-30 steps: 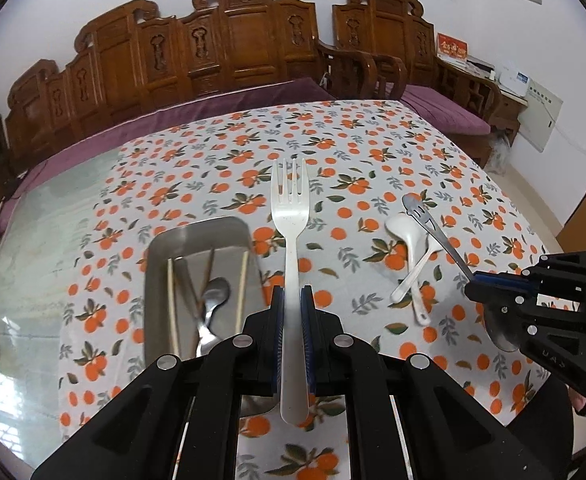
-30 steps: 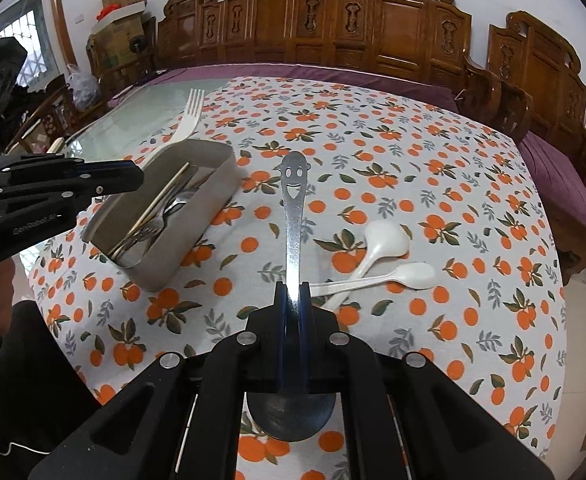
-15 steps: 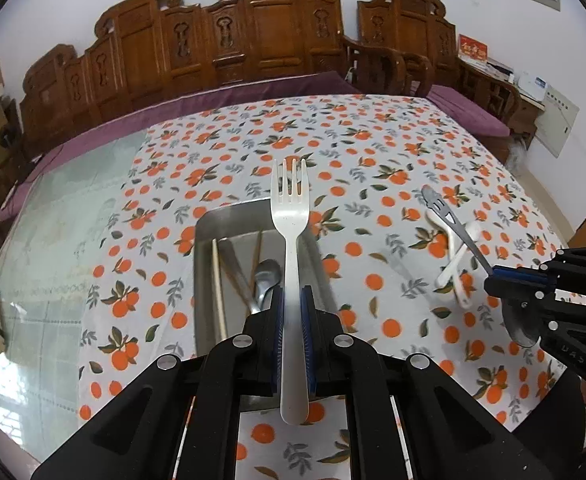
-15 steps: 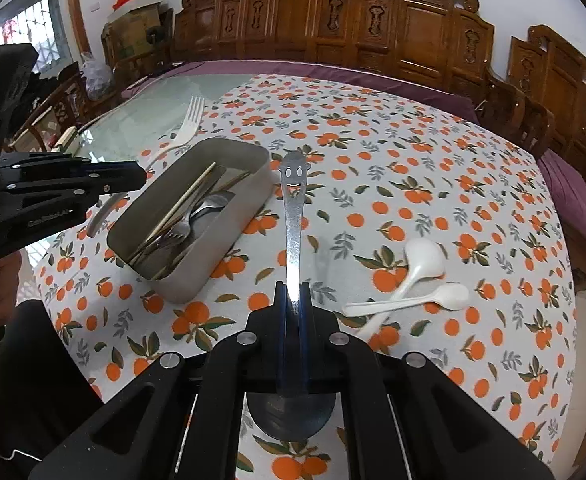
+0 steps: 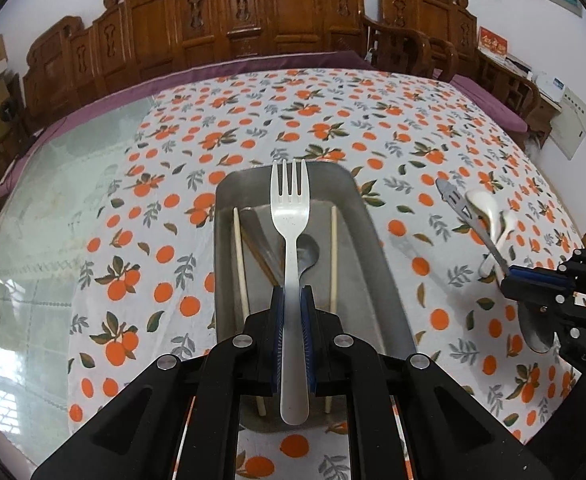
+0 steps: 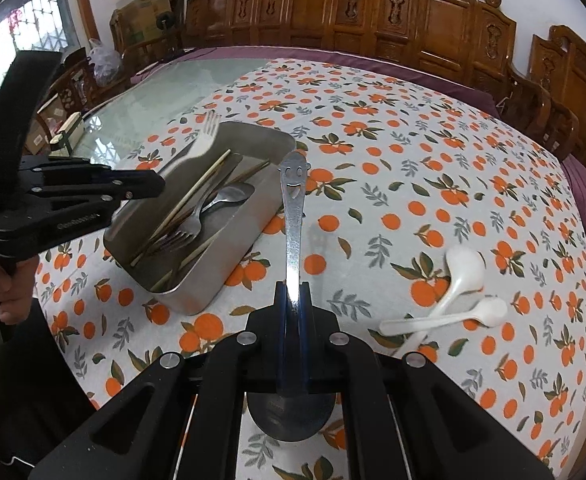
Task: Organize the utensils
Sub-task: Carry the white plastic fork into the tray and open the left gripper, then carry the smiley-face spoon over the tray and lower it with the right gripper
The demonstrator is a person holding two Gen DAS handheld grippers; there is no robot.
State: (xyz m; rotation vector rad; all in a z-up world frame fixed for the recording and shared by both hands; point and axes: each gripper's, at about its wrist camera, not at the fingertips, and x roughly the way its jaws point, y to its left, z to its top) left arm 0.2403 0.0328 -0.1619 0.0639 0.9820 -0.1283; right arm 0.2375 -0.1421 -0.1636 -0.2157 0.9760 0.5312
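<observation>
My left gripper (image 5: 292, 300) is shut on a white fork (image 5: 290, 216) and holds it above the metal tray (image 5: 363, 216), tines pointing away. The tray holds chopsticks (image 5: 240, 256), a metal spoon (image 5: 307, 254) and a metal fork (image 6: 181, 234). My right gripper (image 6: 292, 292) is shut on a metal spoon (image 6: 293, 204) with a smiley-face handle, bowl towards me, held above the cloth right of the tray (image 6: 197, 296). The left gripper (image 6: 149, 186) with the white fork (image 6: 205, 138) shows in the right wrist view; the right gripper (image 5: 511, 278) shows in the left wrist view.
Two white plastic spoons (image 6: 449, 300) lie crossed on the orange-patterned tablecloth (image 6: 413, 160) to the right of the tray; they also show in the left wrist view (image 5: 489, 216). Bare glass tabletop (image 5: 53, 184) lies left of the cloth. Carved wooden chairs (image 5: 253, 20) line the far side.
My left gripper has moved with the white fork from right of the tray to directly over it. My right gripper with the smiley spoon has shifted slightly towards the tray.
</observation>
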